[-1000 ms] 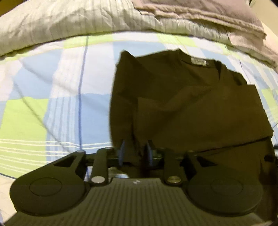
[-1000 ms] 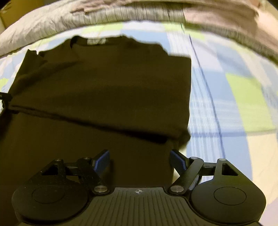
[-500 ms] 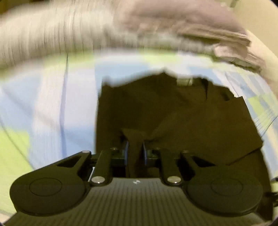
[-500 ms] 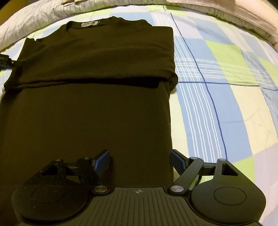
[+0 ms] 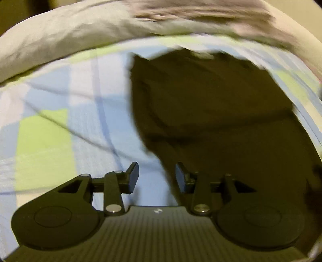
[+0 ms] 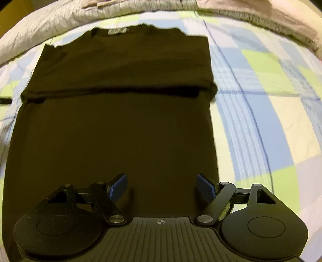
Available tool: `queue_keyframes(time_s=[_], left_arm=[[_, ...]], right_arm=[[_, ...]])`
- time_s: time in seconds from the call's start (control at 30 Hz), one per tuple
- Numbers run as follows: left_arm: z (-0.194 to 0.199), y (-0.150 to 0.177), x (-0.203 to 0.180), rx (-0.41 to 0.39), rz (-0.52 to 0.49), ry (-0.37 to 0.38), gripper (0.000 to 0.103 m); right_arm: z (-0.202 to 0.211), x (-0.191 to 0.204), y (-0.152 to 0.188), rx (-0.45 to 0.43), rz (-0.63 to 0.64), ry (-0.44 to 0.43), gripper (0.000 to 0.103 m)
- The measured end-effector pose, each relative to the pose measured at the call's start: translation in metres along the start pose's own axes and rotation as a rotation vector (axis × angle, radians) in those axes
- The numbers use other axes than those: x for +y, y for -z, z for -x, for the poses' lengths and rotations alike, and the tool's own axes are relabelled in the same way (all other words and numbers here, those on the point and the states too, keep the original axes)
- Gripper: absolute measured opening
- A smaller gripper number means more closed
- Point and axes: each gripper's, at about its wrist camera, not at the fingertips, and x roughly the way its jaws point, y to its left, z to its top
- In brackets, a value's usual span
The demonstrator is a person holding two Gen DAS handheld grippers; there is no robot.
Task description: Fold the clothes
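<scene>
A dark T-shirt [image 6: 120, 125] lies flat on the checked bedsheet [image 6: 261, 100], both sleeves folded in across the chest and its neck label at the far end. In the left wrist view the same dark T-shirt [image 5: 211, 104] fills the right half, blurred. My left gripper [image 5: 157, 176] hovers at the shirt's left edge with its jaws opening; no cloth is pinched between them, only sheet and the shirt's edge lie below. My right gripper [image 6: 162, 185] is open above the lower part of the shirt, near its right edge, holding nothing.
A pale rumpled duvet [image 5: 70, 34] and a grey-pink blanket [image 6: 251, 12] are piled along the far side of the bed. Bare checked sheet [image 5: 50, 131] stretches to the left of the shirt and to its right.
My left gripper let go of the left sleeve, which now lies folded on the shirt, and drew back toward the shirt's left edge. My right gripper drew back along the shirt, staying open.
</scene>
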Motion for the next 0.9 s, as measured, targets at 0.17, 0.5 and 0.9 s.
queue_keyframes(time_s=[0.17, 0.5, 0.9], left_arm=[[0.033, 0.081, -0.092, 0.026, -0.332, 0.184, 0.037], [0.07, 0.181, -0.19, 0.101, -0.666, 0.207, 0.053], [0.072, 0.246, -0.247, 0.124, -0.946, -0.041, 0.063]], right_arm=[[-0.003, -0.004, 0.037, 0.12, -0.003, -0.039, 0.079], [0.015, -0.026, 0.118, 0.241, 0.341, -0.091, 0.079], [0.038, -0.011, 0.181, -0.029, 0.835, -0.206, 0.079]])
